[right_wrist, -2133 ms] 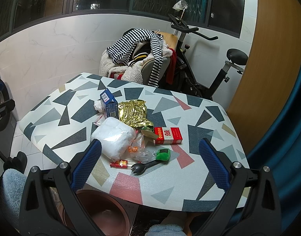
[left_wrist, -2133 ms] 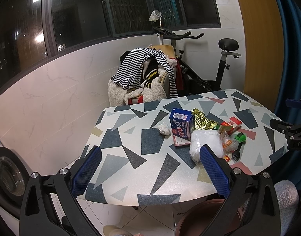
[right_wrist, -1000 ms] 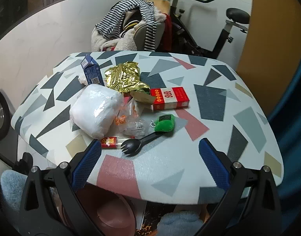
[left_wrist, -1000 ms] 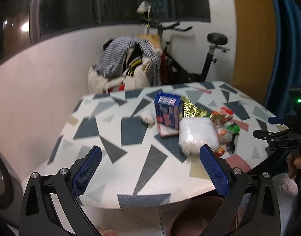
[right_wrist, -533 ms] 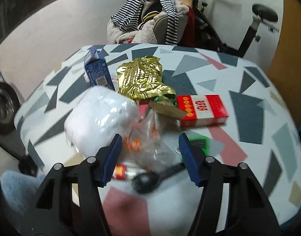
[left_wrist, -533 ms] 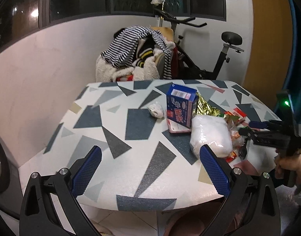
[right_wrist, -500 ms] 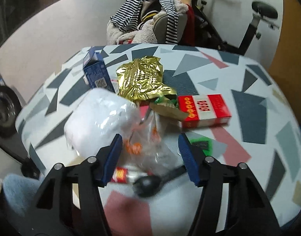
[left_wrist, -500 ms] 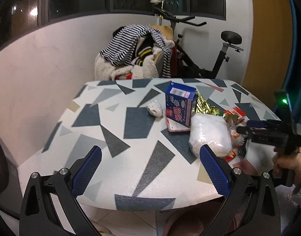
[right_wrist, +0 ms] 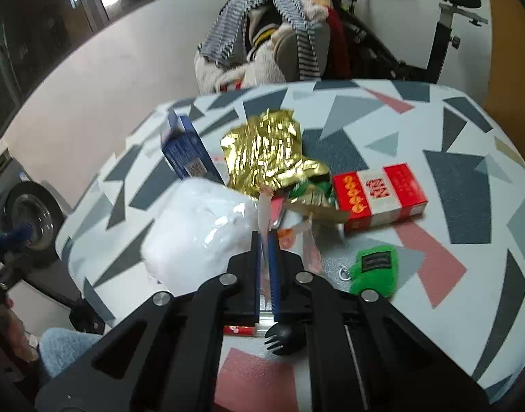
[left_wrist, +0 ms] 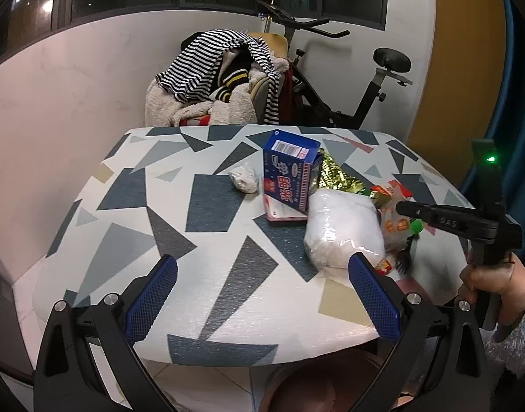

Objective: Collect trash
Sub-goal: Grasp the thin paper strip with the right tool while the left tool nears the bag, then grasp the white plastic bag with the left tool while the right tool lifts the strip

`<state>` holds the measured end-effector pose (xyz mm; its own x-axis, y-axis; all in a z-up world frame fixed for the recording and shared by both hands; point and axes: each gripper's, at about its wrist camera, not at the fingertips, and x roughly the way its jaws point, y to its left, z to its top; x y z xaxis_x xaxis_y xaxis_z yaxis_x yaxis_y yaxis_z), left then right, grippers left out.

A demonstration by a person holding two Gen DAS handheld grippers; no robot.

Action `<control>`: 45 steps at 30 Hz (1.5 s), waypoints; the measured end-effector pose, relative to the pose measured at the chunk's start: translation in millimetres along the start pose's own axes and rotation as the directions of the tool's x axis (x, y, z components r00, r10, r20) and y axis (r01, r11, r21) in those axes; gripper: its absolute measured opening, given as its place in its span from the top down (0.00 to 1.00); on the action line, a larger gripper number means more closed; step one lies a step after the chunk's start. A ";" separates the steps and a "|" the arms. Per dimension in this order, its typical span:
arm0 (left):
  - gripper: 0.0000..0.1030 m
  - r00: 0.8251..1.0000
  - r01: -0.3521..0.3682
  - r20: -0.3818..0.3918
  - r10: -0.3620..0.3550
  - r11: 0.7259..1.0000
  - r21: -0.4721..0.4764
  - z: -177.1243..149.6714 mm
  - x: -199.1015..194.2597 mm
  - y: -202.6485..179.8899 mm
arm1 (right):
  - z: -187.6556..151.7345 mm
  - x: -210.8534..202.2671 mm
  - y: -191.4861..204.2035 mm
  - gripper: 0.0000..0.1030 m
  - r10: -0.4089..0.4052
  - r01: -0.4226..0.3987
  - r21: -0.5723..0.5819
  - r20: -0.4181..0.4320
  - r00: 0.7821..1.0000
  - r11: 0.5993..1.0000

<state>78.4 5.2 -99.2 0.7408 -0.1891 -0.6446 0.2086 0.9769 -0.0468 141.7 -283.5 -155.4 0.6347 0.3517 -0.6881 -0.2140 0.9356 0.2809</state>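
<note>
Trash lies piled on the patterned table (left_wrist: 207, 250). My right gripper (right_wrist: 265, 240) is shut on a clear plastic wrapper with orange print (right_wrist: 290, 235) beside a white plastic bag (right_wrist: 197, 237). It also shows from the side in the left wrist view (left_wrist: 405, 208). Around it lie a gold foil bag (right_wrist: 266, 151), a red box (right_wrist: 379, 194), a blue carton (right_wrist: 190, 152), a black spork (right_wrist: 279, 336) and a green tag (right_wrist: 375, 267). My left gripper (left_wrist: 260, 295) is open and empty over the table's near edge, short of the white bag (left_wrist: 341, 230).
A crumpled tissue (left_wrist: 243, 178) lies left of the blue carton (left_wrist: 290, 175). A brown bin (left_wrist: 317, 388) stands under the near table edge. Behind the table are a chair heaped with clothes (left_wrist: 221, 79) and an exercise bike (left_wrist: 365, 82).
My right gripper has moved down into the pile and closed from wide open onto the clear wrapper. My left gripper has stayed open, drifting slightly nearer the table.
</note>
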 end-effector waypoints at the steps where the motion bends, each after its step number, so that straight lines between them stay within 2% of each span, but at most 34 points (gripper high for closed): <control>1: 0.05 1.000 0.007 -0.001 -0.007 1.000 -0.003 0.2 0.2 -0.9 | 0.3 -7.2 -0.3 0.92 -0.003 0.003 0.003 0.020 1.000 1.000; 7: 0.05 1.000 0.031 -0.008 -0.031 0.999 -0.010 1.0 3.1 -5.1 | -1.1 -41.9 -6.3 0.92 -0.007 0.004 0.036 0.105 0.994 0.999; 15: 0.05 0.996 0.077 -0.032 -0.078 0.996 -0.034 2.6 16.8 -10.9 | -12.3 -60.4 -15.8 0.92 -0.019 0.010 0.071 0.123 0.992 0.997; 18: 0.05 0.994 0.104 -0.035 -0.103 0.994 0.029 5.9 30.6 -26.7 | -16.5 -62.1 -18.2 0.92 -0.025 0.015 0.078 0.121 0.992 0.997; 20: 0.05 0.989 0.134 -0.065 -0.130 0.988 0.075 9.3 46.9 -40.6 | -19.3 -62.1 -20.1 0.92 -0.027 0.017 0.084 0.118 0.993 0.996; 22: 0.05 0.982 0.169 -0.098 -0.161 0.982 0.079 12.4 65.8 -48.7 | -21.1 -62.2 -22.9 0.92 -0.026 0.016 0.092 0.115 0.993 0.996; 24: 0.05 0.971 0.205 -0.131 -0.199 0.978 0.033 15.0 85.0 -48.9 | -22.2 -62.8 -24.2 0.92 -0.026 0.015 0.093 0.114 0.993 0.996; 29: 0.05 0.930 0.256 -0.215 -0.297 0.946 -0.199 20.4 136.8 -36.9 | -24.5 -63.4 -25.8 0.92 -0.027 0.017 0.092 0.109 0.994 0.996; 33: 0.06 0.928 0.224 -0.243 -0.284 0.943 -0.247 21.6 158.4 -37.3 | -27.4 -63.6 -26.9 0.92 -0.024 0.015 0.090 0.103 0.994 0.996; 34: 0.17 0.924 0.225 -0.251 -0.289 0.941 -0.255 21.4 163.0 -38.0 | -27.9 -63.7 -26.3 0.92 -0.025 0.017 0.087 0.101 0.995 0.996; 35: 0.40 0.915 0.233 -0.269 -0.300 0.939 -0.255 21.3 167.1 -39.7 | -28.6 -64.2 -25.8 0.92 -0.028 0.020 0.082 0.100 0.995 0.996; 36: 0.46 0.894 0.274 -0.281 -0.349 0.922 -0.272 21.5 169.4 -41.3 | -28.8 -64.6 -25.5 0.92 -0.029 0.021 0.081 0.100 0.995 0.996; 38: 0.60 0.898 0.266 -0.280 -0.339 0.926 -0.269 25.7 164.0 -39.8 | -29.1 -67.0 -25.0 0.92 -0.029 0.021 0.079 0.102 0.994 0.997; 42: 0.63 0.930 0.236 -0.241 -0.277 0.954 -0.188 37.4 139.7 -41.6 | -26.9 -74.6 -22.3 0.92 -0.027 0.019 0.071 0.115 0.993 0.997; 45: 0.63 0.935 0.261 -0.204 -0.289 0.953 -0.153 44.2 112.3 -39.0 | -26.4 -81.4 -16.9 0.92 -0.021 0.014 0.058 0.123 0.992 0.998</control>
<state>181.6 -58.5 -136.1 0.5020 -0.4392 -0.7450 0.2945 0.8968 -0.3302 74.1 -327.1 -121.8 0.7256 0.3251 -0.6065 -0.1612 0.9371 0.3095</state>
